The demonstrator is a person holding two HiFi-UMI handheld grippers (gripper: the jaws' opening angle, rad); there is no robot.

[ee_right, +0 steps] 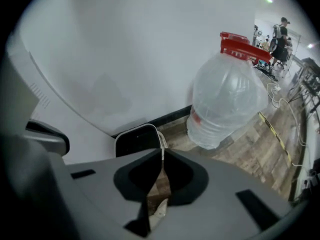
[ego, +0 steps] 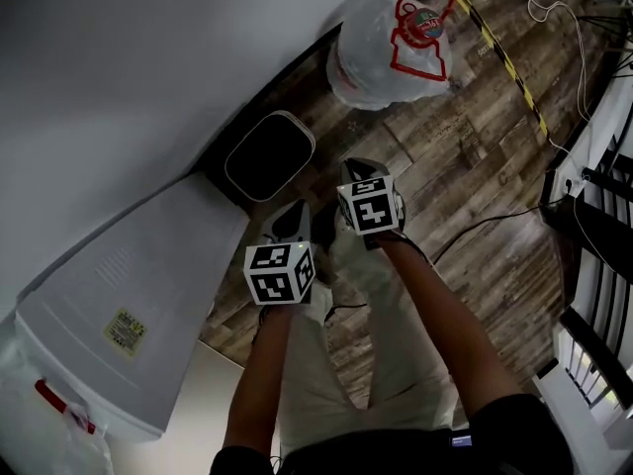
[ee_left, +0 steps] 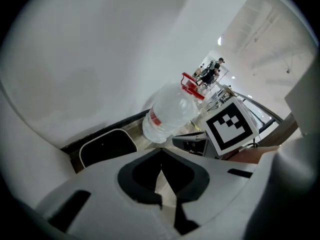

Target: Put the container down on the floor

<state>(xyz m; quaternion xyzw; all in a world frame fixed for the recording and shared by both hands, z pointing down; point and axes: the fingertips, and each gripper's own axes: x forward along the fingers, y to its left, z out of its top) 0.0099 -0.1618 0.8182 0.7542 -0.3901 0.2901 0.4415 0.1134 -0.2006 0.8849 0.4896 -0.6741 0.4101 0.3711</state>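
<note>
As container (ego: 381,52) stands on floor (ego: 465,156), clear, red-capped

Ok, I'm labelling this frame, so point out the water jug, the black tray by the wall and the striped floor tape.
water jug (ego: 361,52): head view, on its clear body, left of the red handle.
black tray (ego: 267,156): head view, on its dark middle.
striped tape (ego: 514,77): head view, midway along the strip.

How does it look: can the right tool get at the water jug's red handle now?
Probably yes. The water jug stands on the floor ahead of the right tool, red handle exposed on top, nothing between. The tool's jaws are shut and would need opening first.
</note>
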